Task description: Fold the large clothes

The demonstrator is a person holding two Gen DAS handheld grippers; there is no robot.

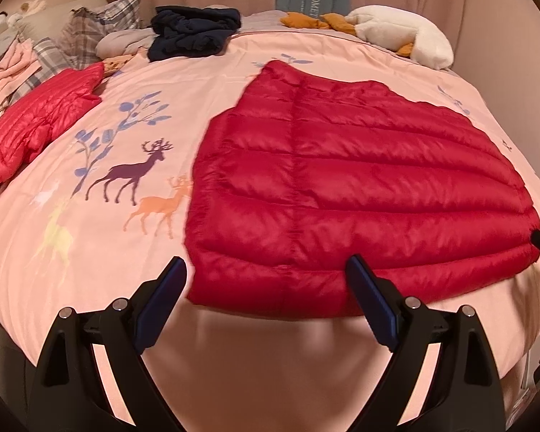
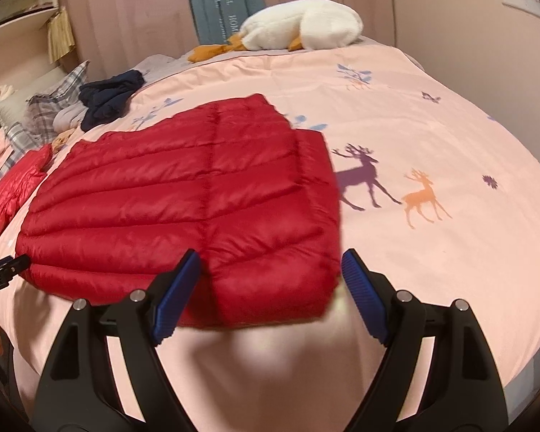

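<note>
Grippers hovered at near edge of bed, both spread wide and grasping nothing. Left gripper [image 1: 266, 270] straddled near left corner of red down jacket [image 1: 342, 187], left finger over bare quilt, right finger [image 1: 370, 302] over jacket's hem; contact with fabric could not be told. Right gripper [image 2: 270, 270] flanked near right corner of same jacket [image 2: 183, 208], blue ribbed pads [image 2: 176, 295] on either side of hem, not pressing it. Tip of other gripper visible at frame edge in each view.

Lay flat on pink quilt [image 1: 90, 237] printed with deer and blue branches, jacket folded into broad quilted panel with centre seam running away from cameras. Further off to the left, second garment, lighter red puffer [image 1: 36, 126], rumpled near plaid pillows [image 1: 90, 32] and pile of pink clothes [image 1: 7, 72]. Beyond that, dark navy garment [image 1: 194, 32] bunched at far side. Farthest, white plush goose [image 1: 403, 32] with orange feet against pink curtain [image 2: 126, 7], beside grey hanging fabric [image 2: 226, 3] with lettering.
</note>
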